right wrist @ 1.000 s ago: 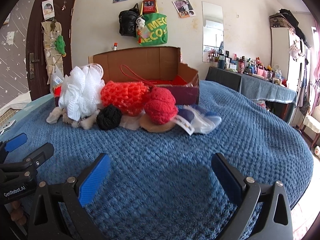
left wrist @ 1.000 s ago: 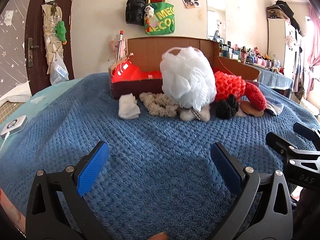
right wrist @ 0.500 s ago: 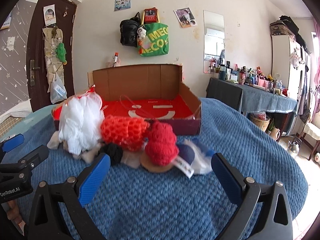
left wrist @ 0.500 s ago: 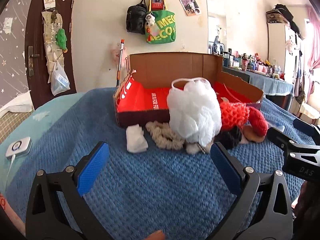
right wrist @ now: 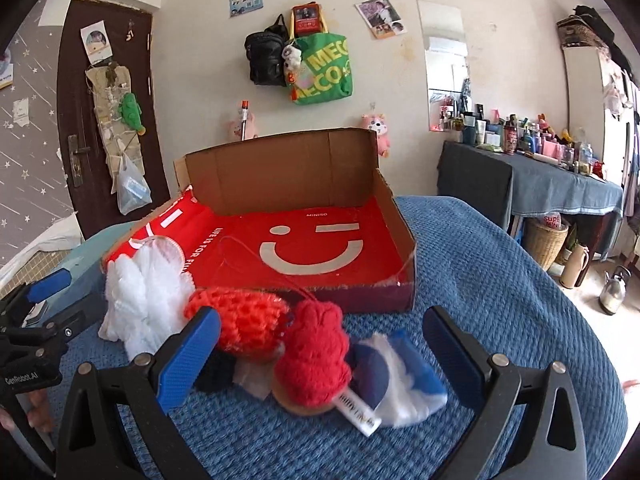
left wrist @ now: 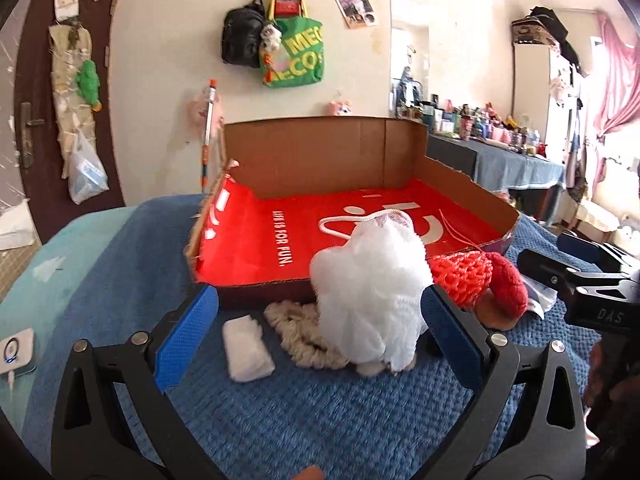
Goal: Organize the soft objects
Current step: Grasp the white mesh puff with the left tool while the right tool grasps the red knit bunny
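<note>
On the blue knitted blanket [left wrist: 320, 412], nearest us, we hold both grippers low with jaws spread wide and nothing between the blue pads. Our left gripper [left wrist: 318, 340] frames the white mesh bath pouf [left wrist: 370, 292]; its pads stand either side of the pouf without touching it. Our right gripper [right wrist: 320, 354] frames the red knitted piece [right wrist: 314, 360], likewise clear of it.

Just past the left pads we note a small white folded cloth [left wrist: 247, 346] lying apart on the blanket, then a cream braided cord [left wrist: 302, 332] tucked under the pouf's left side. Right of the pouf sits an orange-red mesh sponge [right wrist: 244, 320], touching the red knit. A black knitted lump [right wrist: 216, 372] lies low between them, partly hidden by our right gripper's left pad. A blue-and-white fluffy cloth [right wrist: 404, 384] with a printed tag rests against the red knit's right side.

Beyond the pile, touching the pouf, stands an open cardboard box [right wrist: 288, 168] lined with a red smiley-face bag [right wrist: 304, 248]; no soft object lies in it.

Farther back, on the wall, hang a green tote [right wrist: 324, 70] and a black backpack [right wrist: 266, 58]; a dark door [right wrist: 100, 112] stands at left.
</note>
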